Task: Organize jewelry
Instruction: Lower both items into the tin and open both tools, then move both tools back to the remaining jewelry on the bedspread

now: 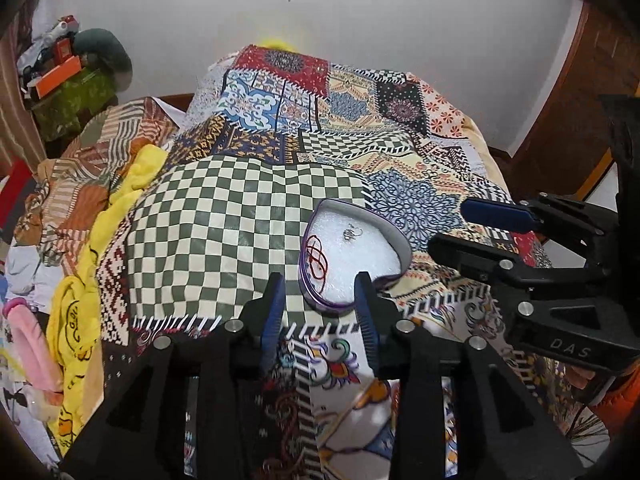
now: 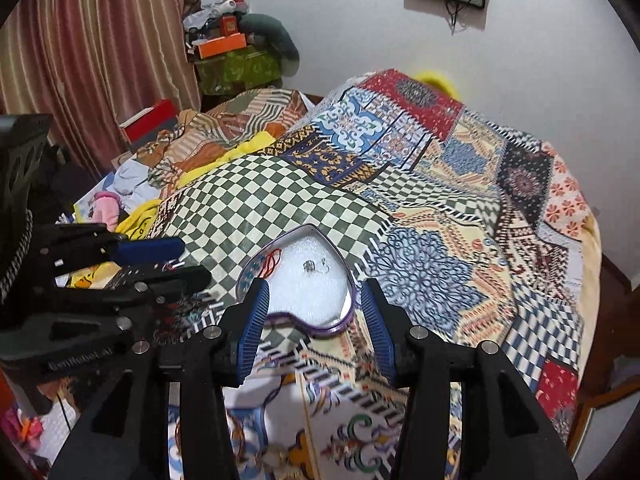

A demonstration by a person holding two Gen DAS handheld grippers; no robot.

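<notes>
A heart-shaped tin (image 1: pixel 352 264) with a purple rim lies open on the patchwork bedspread (image 1: pixel 248 216), at the edge of its big green-and-cream checked panel. The tin is shallow, with a thin metal wall, and is lined with a white, slightly bubbly foam pad. Two things rest on that lining: a loop of red cord (image 1: pixel 316 258), coiled into several overlapping rings near the tin's left wall, and a small silver jewelry piece (image 1: pixel 351 233) near the middle, too small to tell whether it is a ring or a pair of earrings. In the right wrist view the same tin (image 2: pixel 298 322) shows the red cord (image 2: pixel 271 265) at its left lobe and the silver piece (image 2: pixel 314 266) just right of it, the two apart from each other.

The left gripper (image 1: pixel 320 312) hangs over the near end of the tin with its jaws parted and nothing between the ribbed blue pads. The right gripper (image 2: pixel 316 328) is likewise parted, its two pads standing either side of the tin's near end without pressing on it. Each gripper has two black fingers faced with blue ridged rubber.

Beyond the bedspread lie a yellow cloth (image 1: pixel 76 320), a striped brown blanket (image 1: pixel 100 160) and a pink plush item (image 1: pixel 32 344). An orange box (image 2: pixel 222 46) sits on a green-covered stack by the striped curtain (image 2: pixel 92 40).
</notes>
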